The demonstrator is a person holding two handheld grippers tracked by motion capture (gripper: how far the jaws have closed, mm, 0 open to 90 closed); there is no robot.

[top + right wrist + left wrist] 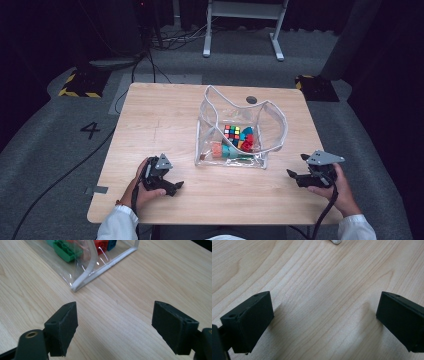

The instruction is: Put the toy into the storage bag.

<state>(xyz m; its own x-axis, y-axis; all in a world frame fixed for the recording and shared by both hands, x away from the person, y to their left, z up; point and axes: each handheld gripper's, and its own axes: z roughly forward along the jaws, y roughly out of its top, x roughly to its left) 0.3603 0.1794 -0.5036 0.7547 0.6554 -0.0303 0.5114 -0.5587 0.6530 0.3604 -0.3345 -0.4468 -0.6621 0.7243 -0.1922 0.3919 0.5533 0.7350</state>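
Wooden table [165,120] in a dark room, a clear pouch [240,127] of toys at its middle.
Left tongs [172,187] and right tongs [295,175] rest at the near edge either side of the pouch, both spread apart and empty; a colour cube [231,132] and bricks [65,250] lie inside.

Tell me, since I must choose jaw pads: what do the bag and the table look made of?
The bag seems clear soft plastic, glossy, with white edging: the toys inside show through it and it glints. The table looks like pale wood or a wood-look laminate, matt, with visible grain; which one I cannot tell.
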